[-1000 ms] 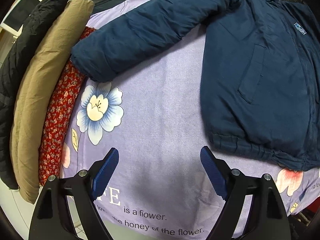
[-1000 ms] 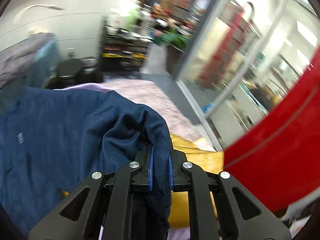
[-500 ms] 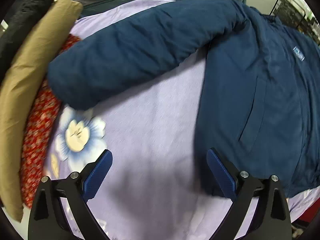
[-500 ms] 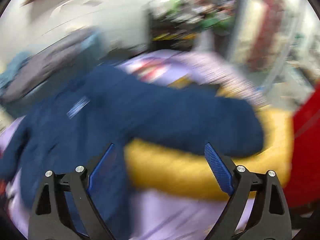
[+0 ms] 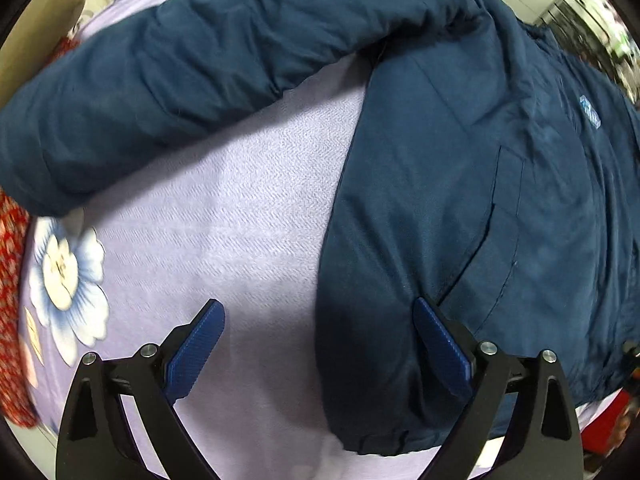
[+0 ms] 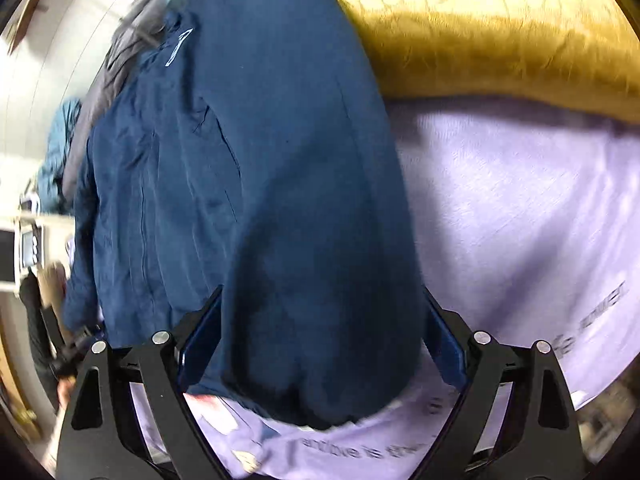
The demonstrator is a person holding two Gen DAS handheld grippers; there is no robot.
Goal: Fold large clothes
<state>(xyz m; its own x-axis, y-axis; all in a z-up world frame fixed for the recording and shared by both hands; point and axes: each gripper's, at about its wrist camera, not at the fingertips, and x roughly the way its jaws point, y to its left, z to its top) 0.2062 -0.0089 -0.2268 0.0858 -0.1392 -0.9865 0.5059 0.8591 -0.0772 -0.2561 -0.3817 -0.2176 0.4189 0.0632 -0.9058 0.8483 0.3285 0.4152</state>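
Navy jacket (image 5: 460, 200) flat on lavender floral sheet (image 5: 240, 220). Left gripper (image 5: 316, 340) jaws wide, closing, astride jacket's side edge, empty. Right gripper (image 6: 320, 344) jaws closing around jacket sleeve end; contact unclear, blurred.

Pale panelled wall (image 6: 48, 80) at the left, dark shelving (image 5: 576, 12) blurred far behind

navy padded jacket (image 5: 460, 184) lying flat, front up, on lilac flowered sheet (image 5: 240, 216). one sleeve (image 5: 168, 80) stretched out sideways, cuff near a printed flower. slanted pocket and small pale chest logo showing. hem gathered, slightly puckered.
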